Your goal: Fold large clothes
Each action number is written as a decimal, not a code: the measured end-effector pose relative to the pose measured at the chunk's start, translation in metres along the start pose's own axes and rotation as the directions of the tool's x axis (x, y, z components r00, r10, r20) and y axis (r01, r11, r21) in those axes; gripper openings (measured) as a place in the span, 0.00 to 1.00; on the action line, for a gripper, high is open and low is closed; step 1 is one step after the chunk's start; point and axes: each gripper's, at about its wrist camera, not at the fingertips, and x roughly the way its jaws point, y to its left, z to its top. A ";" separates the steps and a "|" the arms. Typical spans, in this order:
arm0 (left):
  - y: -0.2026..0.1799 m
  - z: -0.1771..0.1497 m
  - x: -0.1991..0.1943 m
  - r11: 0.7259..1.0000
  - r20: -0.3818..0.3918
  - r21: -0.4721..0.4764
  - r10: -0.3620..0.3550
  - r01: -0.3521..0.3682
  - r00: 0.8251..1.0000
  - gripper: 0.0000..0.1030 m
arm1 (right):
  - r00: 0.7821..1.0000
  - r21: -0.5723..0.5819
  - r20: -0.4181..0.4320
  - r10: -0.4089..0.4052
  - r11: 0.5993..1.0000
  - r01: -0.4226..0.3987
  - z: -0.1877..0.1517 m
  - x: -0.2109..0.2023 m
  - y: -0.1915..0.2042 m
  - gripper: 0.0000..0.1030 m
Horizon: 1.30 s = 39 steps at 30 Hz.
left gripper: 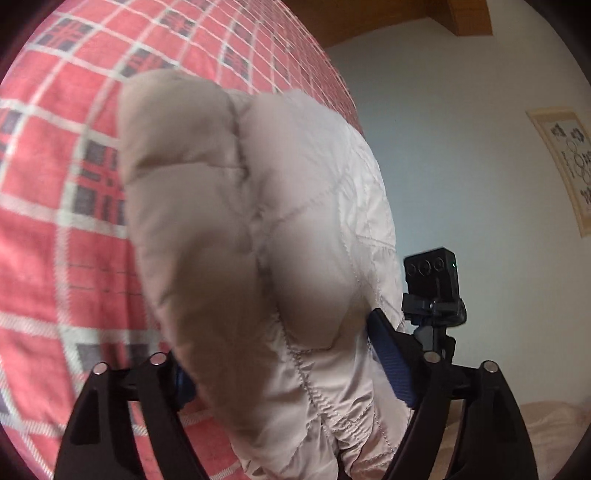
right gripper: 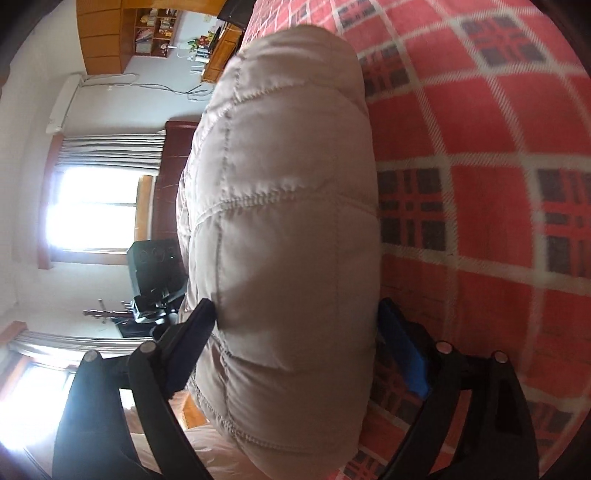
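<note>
A pale beige quilted puffer jacket point(left gripper: 258, 229) fills the middle of the left wrist view, lifted off the red plaid bedspread point(left gripper: 55, 206). My left gripper point(left gripper: 280, 354) is shut on a thick fold of it, blue pads pressed into both sides. In the right wrist view the same jacket point(right gripper: 288, 221) bulges between the fingers, and my right gripper point(right gripper: 295, 321) is shut on it too. The other gripper's black camera block point(left gripper: 432, 277) shows just past the jacket's edge. Most of the jacket is hidden behind the puffed folds.
The red plaid bedspread point(right gripper: 480, 184) lies beside the jacket. A white wall with a framed picture point(left gripper: 565, 166) stands to the right. A bright window with curtains point(right gripper: 99, 206), wooden shelves point(right gripper: 147, 29) and a dark headboard point(right gripper: 170, 177) are behind. Pinkish bedding point(left gripper: 546, 424) lies at the lower edge.
</note>
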 end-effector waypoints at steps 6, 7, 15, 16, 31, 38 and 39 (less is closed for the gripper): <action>0.006 0.007 0.005 0.986 0.033 -0.059 -0.157 0.159 0.987 0.85 | 0.999 -0.002 -0.038 0.004 1.000 -0.004 0.003 0.017 0.000 0.90; 0.008 0.005 0.006 0.985 0.029 -0.062 -0.157 0.158 0.987 0.85 | 0.999 -0.006 -0.040 -0.002 1.000 0.002 0.004 0.018 0.002 0.90; -0.017 0.015 0.039 0.995 -0.045 0.084 0.053 -0.049 0.998 0.96 | 0.999 -0.038 -0.030 -0.042 0.998 0.041 0.005 0.025 0.012 0.82; -0.017 0.017 0.040 0.996 -0.036 0.071 0.054 -0.051 0.998 0.96 | 0.999 -0.042 -0.023 -0.043 0.998 0.042 0.003 0.023 0.014 0.80; -0.052 0.029 0.046 0.987 0.046 0.094 -0.135 0.130 0.990 0.41 | 0.994 -0.174 0.111 0.000 0.984 0.020 -0.009 -0.055 0.050 0.52; -0.113 0.085 0.100 0.964 0.012 0.220 -0.158 0.151 0.987 0.41 | 0.978 -0.173 0.209 -0.023 0.983 0.060 0.016 -0.128 0.035 0.54; -0.116 0.092 0.107 0.963 0.008 0.226 -0.153 0.148 0.988 0.41 | 0.977 -0.161 0.213 -0.030 0.985 0.065 0.023 -0.136 0.026 0.54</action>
